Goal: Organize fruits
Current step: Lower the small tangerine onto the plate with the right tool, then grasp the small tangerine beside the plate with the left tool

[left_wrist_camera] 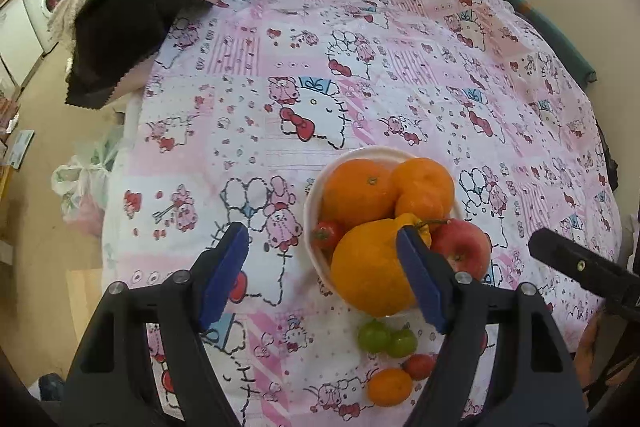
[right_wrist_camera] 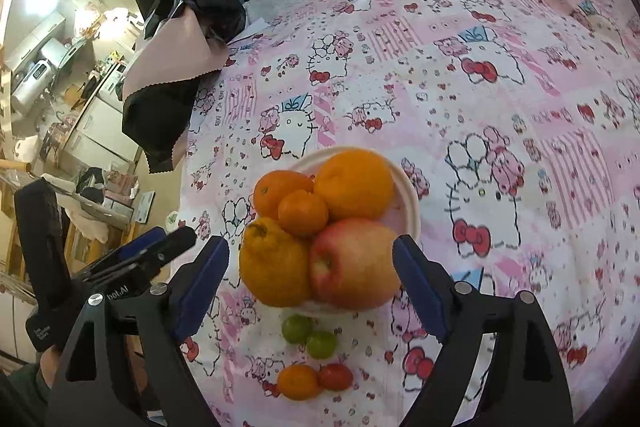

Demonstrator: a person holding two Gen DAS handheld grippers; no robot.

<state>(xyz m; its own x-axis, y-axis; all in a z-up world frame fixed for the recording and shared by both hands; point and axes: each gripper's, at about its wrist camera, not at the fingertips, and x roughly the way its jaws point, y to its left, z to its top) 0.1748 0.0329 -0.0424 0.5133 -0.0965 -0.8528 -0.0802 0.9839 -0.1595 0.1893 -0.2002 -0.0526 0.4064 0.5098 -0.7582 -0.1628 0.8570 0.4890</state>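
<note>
Fruit piled high in a white bowl [right_wrist_camera: 410,205] on a bed under a pink cartoon-print sheet [right_wrist_camera: 460,99], both tools hanging above it. Right tool [right_wrist_camera: 310,279] spread wide and empty, red apple [right_wrist_camera: 354,265] and knobbly orange citrus [right_wrist_camera: 274,263] just ahead between its blue pads [right_wrist_camera: 418,287], touched by neither. Left tool [left_wrist_camera: 322,269] likewise spread and empty, the same knobbly citrus [left_wrist_camera: 370,267] just past its right pad. Also heaped in the bowl: two round oranges [right_wrist_camera: 354,185], a small mandarin [right_wrist_camera: 303,213], a red tomato [left_wrist_camera: 326,234] tucked at the rim.

Sorting apparently mid-way, judging by the strays outside the bowl. Nearer the tools than the bowl, loose on the sheet: two green fruits [right_wrist_camera: 310,337] touching each other, then a small orange [right_wrist_camera: 298,382] beside a red tomato [right_wrist_camera: 335,376]. Next move likely a drop toward one of these strays, calling for a narrower spread, a light squeeze on soft skin, and a careful placing onto an already crowded, slippery heap.
</note>
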